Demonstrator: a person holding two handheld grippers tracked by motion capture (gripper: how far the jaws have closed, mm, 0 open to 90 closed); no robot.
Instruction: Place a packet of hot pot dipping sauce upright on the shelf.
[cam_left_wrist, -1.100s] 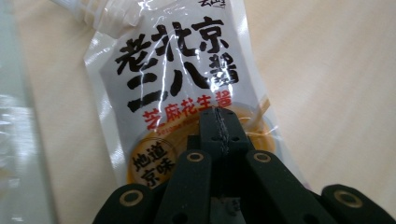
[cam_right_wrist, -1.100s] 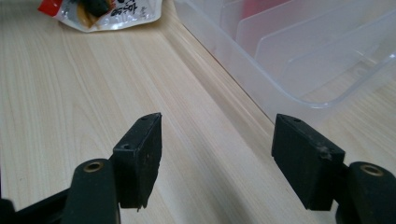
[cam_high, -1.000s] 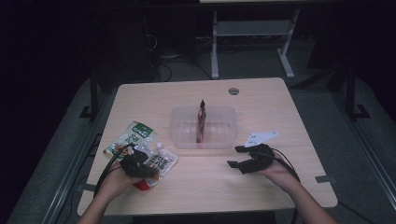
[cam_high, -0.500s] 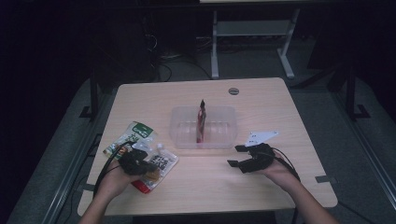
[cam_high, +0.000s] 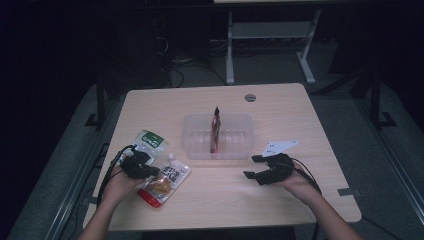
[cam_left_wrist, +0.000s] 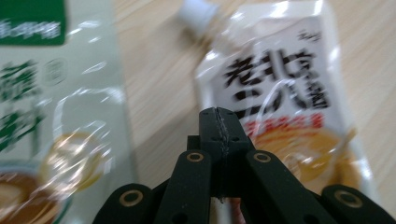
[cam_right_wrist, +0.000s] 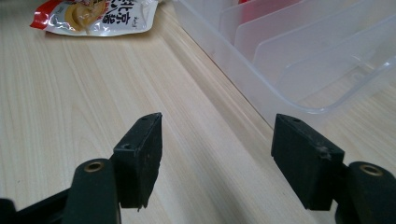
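Observation:
A white and red spout pouch (cam_high: 167, 180) lies flat at the table's front left, with a green-topped pouch (cam_high: 148, 140) just beyond it. My left gripper (cam_high: 152, 171) hovers over the gap between them, jaws shut with nothing in them. In the left gripper view the shut tips (cam_left_wrist: 218, 116) sit between the spout pouch (cam_left_wrist: 280, 93) and the green pouch (cam_left_wrist: 42, 116). My right gripper (cam_high: 251, 166) rests open near the clear container (cam_high: 240, 147), in which a red pouch (cam_high: 215, 131) stands upright. The right gripper view has the open jaws (cam_right_wrist: 217, 144) beside the container's corner (cam_right_wrist: 303, 93).
The container has thin upright dividers (cam_right_wrist: 280, 32). A round cable hole (cam_high: 250, 97) lies near the table's far edge. A white table frame (cam_high: 265, 35) stands on the floor beyond. The spout pouch (cam_right_wrist: 98, 16) lies far off in the right gripper view.
My left gripper has slid a little away from the person, toward the green-topped pouch, jaws still shut. The right gripper and the pouches have stayed put.

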